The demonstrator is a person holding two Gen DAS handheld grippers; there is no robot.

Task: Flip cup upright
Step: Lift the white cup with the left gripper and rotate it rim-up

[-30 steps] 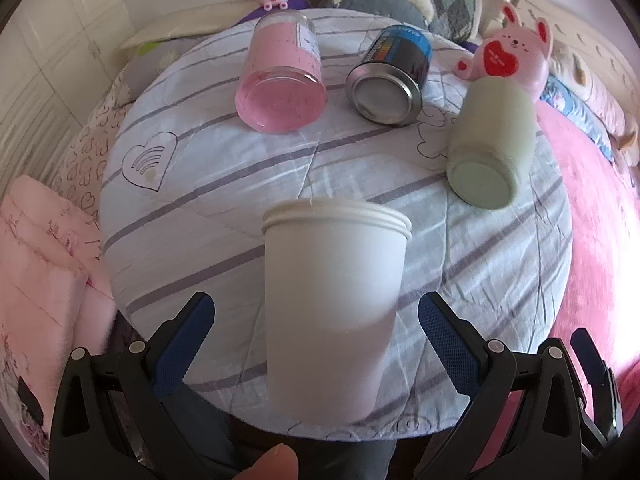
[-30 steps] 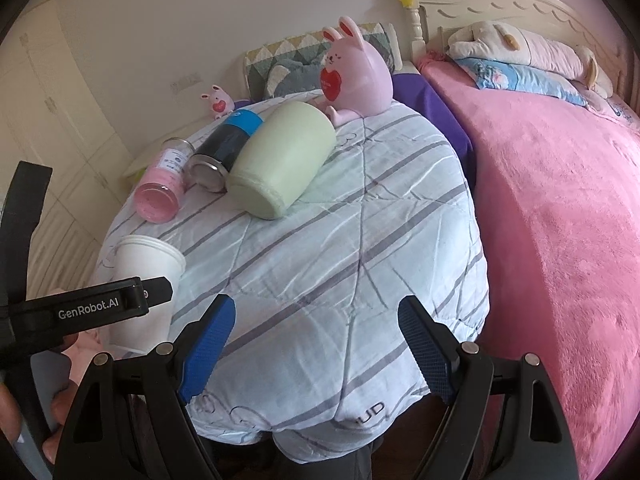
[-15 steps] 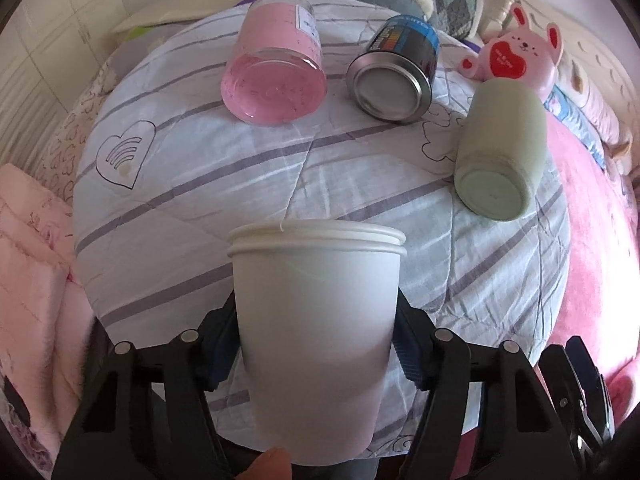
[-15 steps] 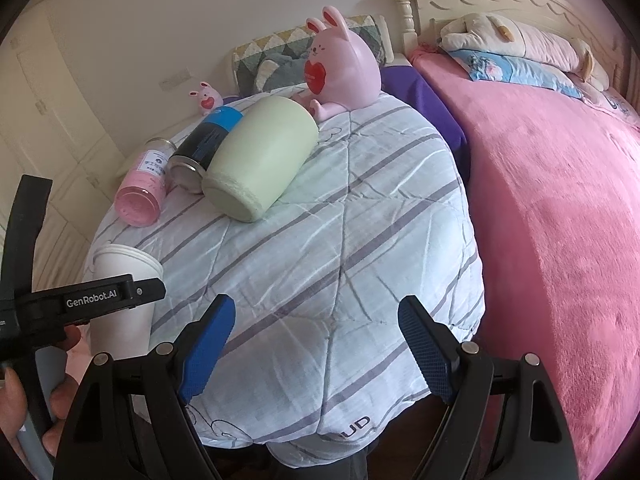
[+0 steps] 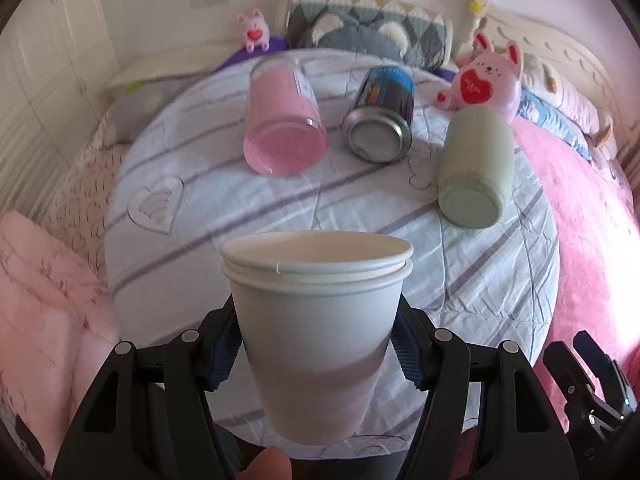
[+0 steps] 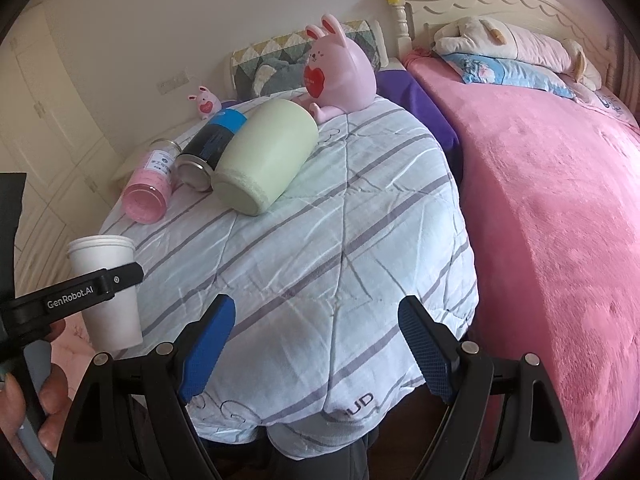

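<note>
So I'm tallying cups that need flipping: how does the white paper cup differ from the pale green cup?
The white paper cup stands upright, rim up; the pale green cup lies on its side, base toward the camera. The white one is clamped in the left hand-held gripper; the green one rests free on the striped quilt. The white one looks like two nested cups; the green is single. Both taper.

Striped quilt (image 6: 320,240) covers my worktop. On it, all lying on their sides: pink jar (image 5: 282,120), dark can (image 5: 382,118), green cup (image 5: 476,168). Pink bunny toy (image 6: 340,72) behind the green cup. Pink bed (image 6: 560,200) right.
</note>
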